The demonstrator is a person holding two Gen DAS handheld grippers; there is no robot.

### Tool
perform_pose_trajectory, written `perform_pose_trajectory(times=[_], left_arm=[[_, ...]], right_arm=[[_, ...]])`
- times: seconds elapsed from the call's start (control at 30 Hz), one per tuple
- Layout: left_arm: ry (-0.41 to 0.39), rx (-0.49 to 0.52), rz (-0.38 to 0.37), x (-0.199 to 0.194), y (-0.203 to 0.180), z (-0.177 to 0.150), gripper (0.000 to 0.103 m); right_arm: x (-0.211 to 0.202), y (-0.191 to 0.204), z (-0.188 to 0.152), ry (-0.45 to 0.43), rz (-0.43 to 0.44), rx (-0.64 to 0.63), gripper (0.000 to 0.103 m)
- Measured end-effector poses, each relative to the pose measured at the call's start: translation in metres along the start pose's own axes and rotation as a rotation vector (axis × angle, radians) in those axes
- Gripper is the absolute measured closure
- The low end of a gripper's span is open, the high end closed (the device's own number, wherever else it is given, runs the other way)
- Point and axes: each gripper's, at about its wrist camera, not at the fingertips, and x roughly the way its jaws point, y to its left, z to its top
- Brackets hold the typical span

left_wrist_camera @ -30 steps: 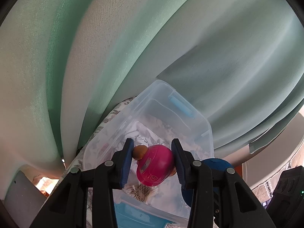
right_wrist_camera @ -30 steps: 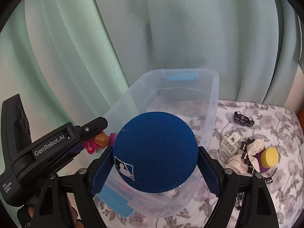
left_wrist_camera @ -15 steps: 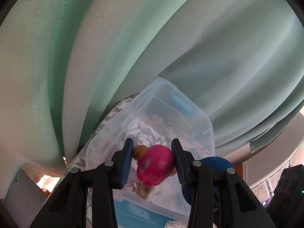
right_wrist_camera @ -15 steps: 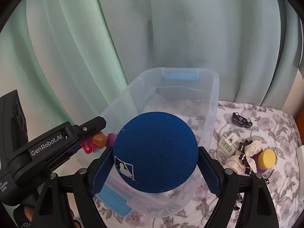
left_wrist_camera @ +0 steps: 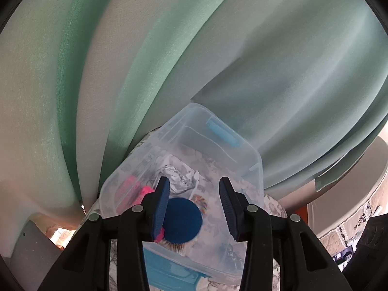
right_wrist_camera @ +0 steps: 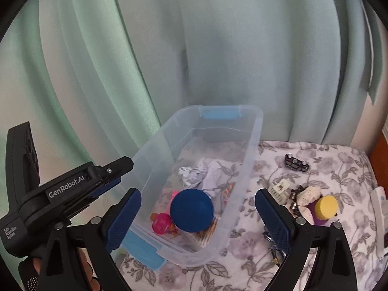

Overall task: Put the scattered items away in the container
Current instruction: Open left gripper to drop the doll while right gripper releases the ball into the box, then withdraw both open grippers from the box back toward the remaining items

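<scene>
A clear plastic container (right_wrist_camera: 254,131) (left_wrist_camera: 252,152) with blue latches stands on a floral cloth. Inside lie a blue ball (right_wrist_camera: 191,210) (left_wrist_camera: 183,220), a pink toy (right_wrist_camera: 162,223), crumpled foil (right_wrist_camera: 194,173) (left_wrist_camera: 179,179) and other small bits. My right gripper (right_wrist_camera: 198,214) hovers above the container's near end, jaws opening wide, with the ball lying below and free of the pads. My left gripper (left_wrist_camera: 193,200) hangs over the container too, jaws opening, nothing between them. In the right wrist view the left gripper's (right_wrist_camera: 106,179) body sits at the container's left wall.
Loose on the cloth right of the container: a small dark toy car (right_wrist_camera: 296,165), a white ribbed piece (right_wrist_camera: 280,189), a lace item (right_wrist_camera: 309,195), a yellow-capped purple bottle (right_wrist_camera: 326,208) and small metal bits (right_wrist_camera: 274,245). Green curtains (right_wrist_camera: 218,48) hang close behind.
Both grippers let go: the blue ball dropped from the right gripper and the pink toy from the left, and both now lie in the container. The right gripper rose slightly.
</scene>
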Motion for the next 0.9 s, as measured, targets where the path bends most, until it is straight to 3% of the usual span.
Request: perform_pose_trajectory(times=[0.17,0.53,0.67,0.73,0.9], left_arm=[[0.009,0.026,-0.010,-0.003,-0.017,-0.005,0.043],[0.041,0.163,-0.070,-0.013,-0.084,-0.026,0.038],[0.043,0.220,-0.090,-0.018,-0.111,-0.035,0.038],[0.043,0.250,-0.094,-0.023,-0.123,-0.040,0.031],[0.046,0.313,-0.092,-0.034,-0.144,-0.053,0.030]], right_arm=[[-0.031,-0.021,0.003,-0.043,-0.051,0.024,0.006],[-0.104,-0.079,0.012,-0.172,-0.150,0.149,0.001],[-0.123,-0.096,0.011,-0.203,-0.161,0.197,0.000],[-0.128,-0.103,0.010,-0.211,-0.163,0.222,0.000],[-0.135,-0.114,0.003,-0.214,-0.131,0.264,0.000]])
